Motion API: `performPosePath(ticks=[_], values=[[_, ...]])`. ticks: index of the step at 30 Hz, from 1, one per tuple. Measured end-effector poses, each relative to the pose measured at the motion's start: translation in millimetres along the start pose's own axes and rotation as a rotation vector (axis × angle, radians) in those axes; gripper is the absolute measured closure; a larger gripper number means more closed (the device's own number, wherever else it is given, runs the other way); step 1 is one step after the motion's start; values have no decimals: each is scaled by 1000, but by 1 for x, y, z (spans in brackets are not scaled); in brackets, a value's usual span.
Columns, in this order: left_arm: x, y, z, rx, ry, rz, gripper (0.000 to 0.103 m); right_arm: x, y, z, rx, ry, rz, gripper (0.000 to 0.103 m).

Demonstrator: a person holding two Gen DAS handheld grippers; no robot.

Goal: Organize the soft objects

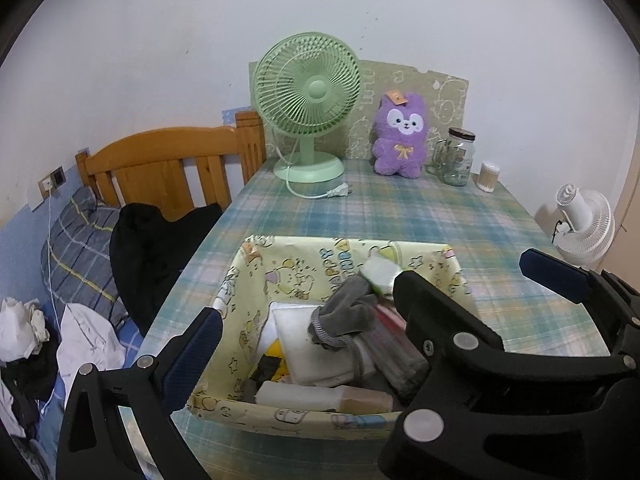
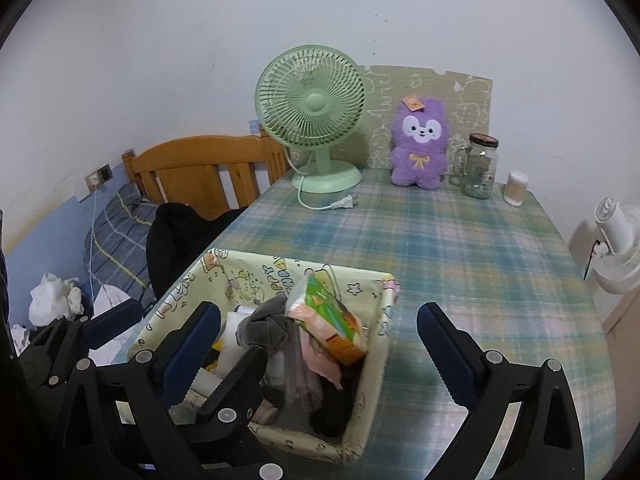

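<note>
a yellow fabric basket (image 2: 374, 364) printed with cartoon figures stands on the near part of a table under a blue-green plaid cloth (image 2: 460, 248), close to the table's left edge, its long sides running away from the cameras toward the wall. it is filled with soft things: one grey sock (image 1: 344, 316) lies draped over the heap with its striped cuff toward the near side and its toe toward the far right, and one green-and-orange packet (image 2: 332, 320) leans on the pile, its long axis running from the far rim down toward the near right corner. white folded pieces (image 1: 304, 344) and a pink cloth (image 2: 320, 360) lie beneath; the rest of the heap is too tangled to count. the left gripper (image 1: 374, 292) hangs over the basket with its two fingers spread wide on either side and nothing between the pads. the right gripper (image 2: 320, 326) stands just to the right of it, jaws likewise wide apart, the left finger over the basket and the right finger over bare cloth, gripping nothing. along the wall stand one green desk fan (image 2: 314, 120) facing the cameras with its plug lying loose, one purple plush toy (image 2: 418, 146) sitting upright, one glass jar (image 2: 480, 166) with a dark lid and one small container of cotton swabs (image 2: 515, 188). one white fan (image 2: 616, 244) stands off the table's right side; a wooden bed (image 2: 200, 168) with a plaid pillow lies to the left.
</note>
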State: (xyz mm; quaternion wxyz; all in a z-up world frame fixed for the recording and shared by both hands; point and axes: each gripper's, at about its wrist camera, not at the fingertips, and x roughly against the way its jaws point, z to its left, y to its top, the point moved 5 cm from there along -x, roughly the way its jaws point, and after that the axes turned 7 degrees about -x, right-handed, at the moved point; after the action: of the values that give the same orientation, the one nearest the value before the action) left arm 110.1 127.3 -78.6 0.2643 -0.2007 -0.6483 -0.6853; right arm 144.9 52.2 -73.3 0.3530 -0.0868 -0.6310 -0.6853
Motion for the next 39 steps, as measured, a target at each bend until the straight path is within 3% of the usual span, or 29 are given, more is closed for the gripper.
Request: performPosePath(ticks=[15, 32, 39], values=[[36, 21, -50, -66, -49, -80, 0, 58, 13, -45, -39, -73, -103, 3], [74, 40, -102, -81, -55, -135, 0, 131, 24, -111, -89, -132, -225, 2], [90, 45, -115, -87, -14, -159, 0, 158, 24, -128, -68, -166, -256, 2]])
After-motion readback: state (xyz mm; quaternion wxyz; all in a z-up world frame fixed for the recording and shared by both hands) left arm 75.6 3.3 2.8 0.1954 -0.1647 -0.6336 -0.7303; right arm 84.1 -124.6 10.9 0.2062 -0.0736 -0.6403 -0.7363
